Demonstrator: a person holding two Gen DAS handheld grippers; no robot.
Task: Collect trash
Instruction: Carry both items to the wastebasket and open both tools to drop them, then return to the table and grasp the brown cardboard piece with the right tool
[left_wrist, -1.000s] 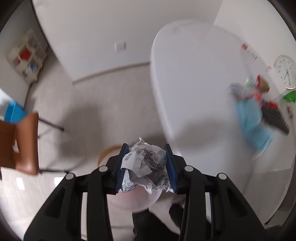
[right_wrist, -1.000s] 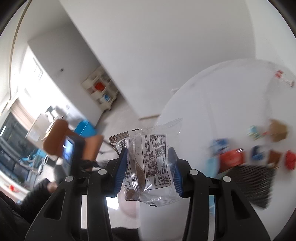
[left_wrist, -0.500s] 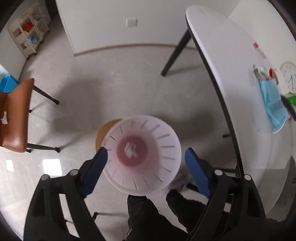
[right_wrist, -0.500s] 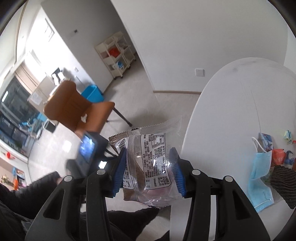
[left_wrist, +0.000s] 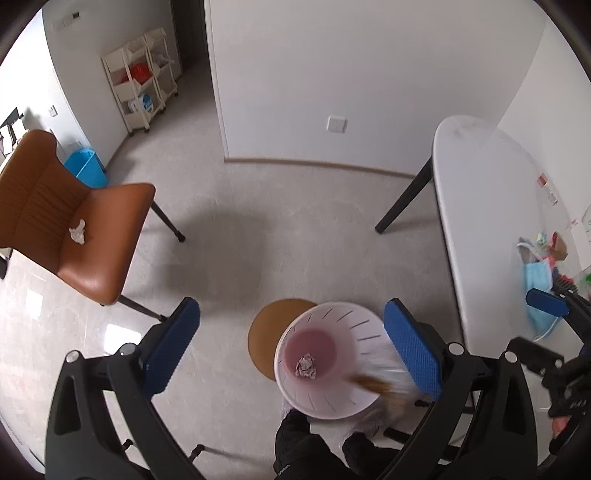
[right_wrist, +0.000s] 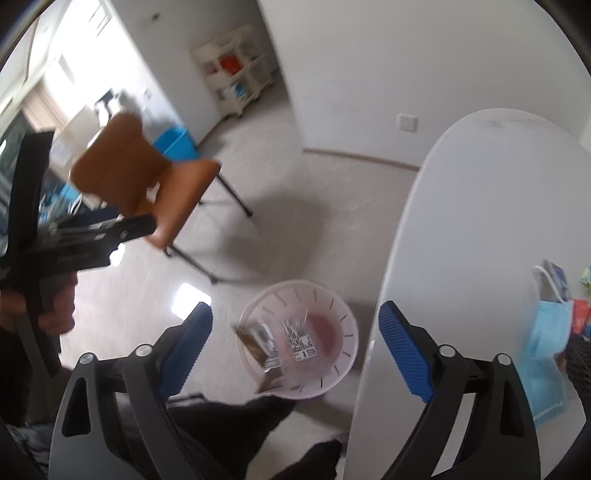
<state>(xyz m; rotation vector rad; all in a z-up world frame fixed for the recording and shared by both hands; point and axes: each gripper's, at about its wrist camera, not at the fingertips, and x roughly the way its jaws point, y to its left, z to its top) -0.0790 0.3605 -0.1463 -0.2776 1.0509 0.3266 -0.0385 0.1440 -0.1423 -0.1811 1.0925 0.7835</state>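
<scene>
Since a second ago both claws have let go: the crumpled paper ball that the left claw pinched now lies on the pink bottom of the white bin, and the clear snack wrapper that the right claw pinched is loose over the bin's mouth, blurred, touching neither pad. Both claws have just been opening and now stand spread wide, with nothing between their blue pads.

The white desk runs along the right, its rounded near edge just beside the bin, which stands on the pale floor. A brown chair stands well apart from the desk, with a small white crumpled scrap on its seat. Near the desk's right edge lie a blue face mask and a few small coloured bits too blurred to name. The person's dark-clothed legs show just below the bin.
</scene>
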